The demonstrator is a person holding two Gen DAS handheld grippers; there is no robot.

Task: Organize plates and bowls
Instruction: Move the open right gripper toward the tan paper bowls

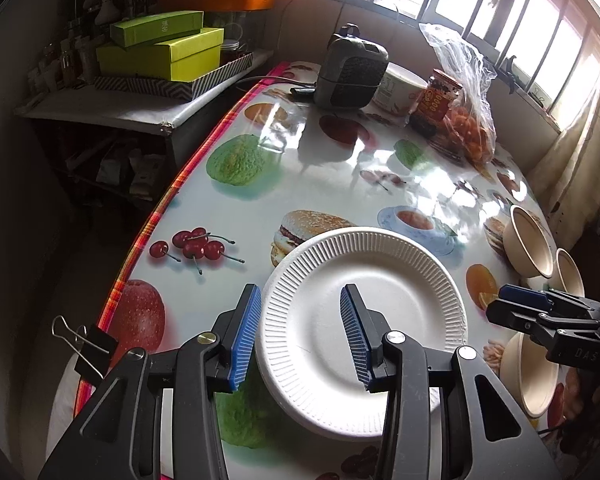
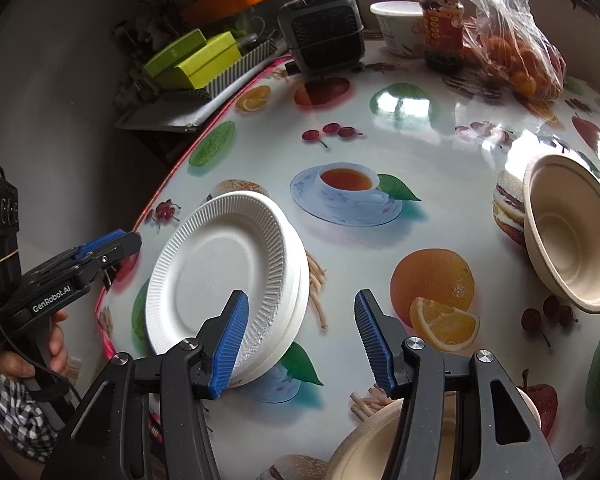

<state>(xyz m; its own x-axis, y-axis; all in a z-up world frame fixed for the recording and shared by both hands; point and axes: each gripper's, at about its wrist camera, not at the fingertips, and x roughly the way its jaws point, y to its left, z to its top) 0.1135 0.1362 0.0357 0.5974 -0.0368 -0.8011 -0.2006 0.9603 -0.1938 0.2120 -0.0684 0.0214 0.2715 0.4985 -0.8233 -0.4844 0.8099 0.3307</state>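
Plates (image 1: 364, 328) sit stacked on the tabletop (image 1: 320, 168) at six o'clock, under the down-tilted left claw (image 1: 300, 338), partly open and empty; right claw (image 2: 300, 344) at three o'clock, likewise open, empty.

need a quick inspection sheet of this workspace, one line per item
surface: glossy fruit-print tablecloth, a binder clip on its edge
job's things: white paper plates stacked; beige bowls apart on the right
clutter: small heater, jar, white cup, bag of oranges
grippers: left hand-held gripper open over the plates; right hand-held gripper open, holding nothing
cables: black cord along the left handle
surroundings: green boxes on a side shelf, windows behind
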